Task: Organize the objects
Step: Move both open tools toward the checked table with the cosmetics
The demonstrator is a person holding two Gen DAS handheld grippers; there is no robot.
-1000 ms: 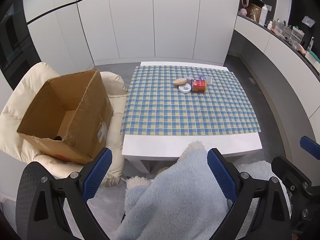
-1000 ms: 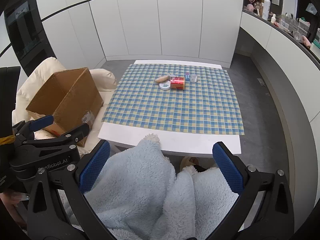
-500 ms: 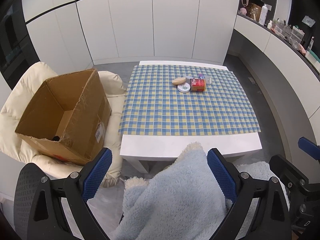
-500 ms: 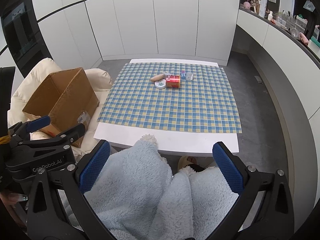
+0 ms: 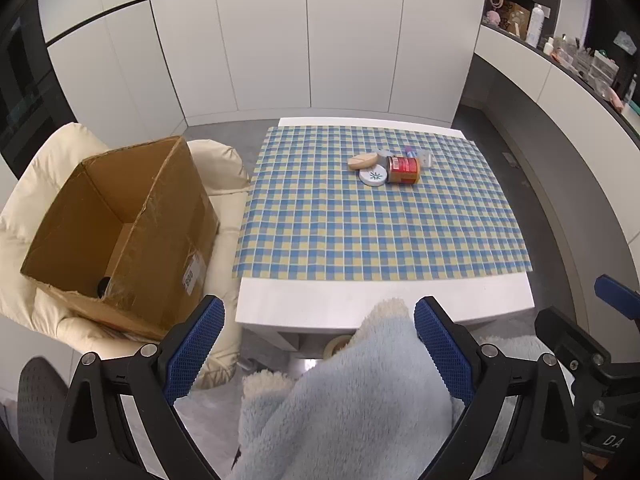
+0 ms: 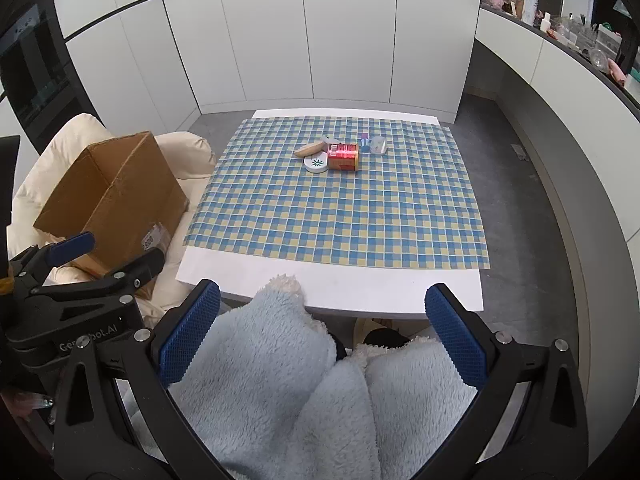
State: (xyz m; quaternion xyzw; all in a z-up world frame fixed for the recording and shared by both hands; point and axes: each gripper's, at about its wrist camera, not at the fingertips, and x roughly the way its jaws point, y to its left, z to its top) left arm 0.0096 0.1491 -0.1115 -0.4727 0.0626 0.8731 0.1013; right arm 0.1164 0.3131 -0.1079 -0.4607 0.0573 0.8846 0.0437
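Note:
A small cluster lies at the far middle of the checked tablecloth point(image 5: 380, 224): a red can on its side point(image 5: 404, 169), a white round tin point(image 5: 373, 177), a tan oval piece point(image 5: 362, 160) and small clear items point(image 6: 377, 145). An open cardboard box point(image 5: 120, 224) rests on a cream armchair to the left. My left gripper point(image 5: 319, 348) and right gripper point(image 6: 322, 330) both hang open, well short of the table's near edge, above a person's fluffy light-blue legs point(image 6: 280, 392). Nothing sits between either pair of fingers.
The low white table point(image 6: 332, 284) stands on a grey floor with white cabinets behind. A cream armchair point(image 5: 44, 176) holds the box at the left. A curved counter point(image 5: 560, 80) with bottles runs along the right. A dark object lies in the box's bottom corner point(image 5: 105, 285).
Both grippers have risen and tipped slightly, so the table and box sit a little lower and farther in view. The objects on the cloth have not moved.

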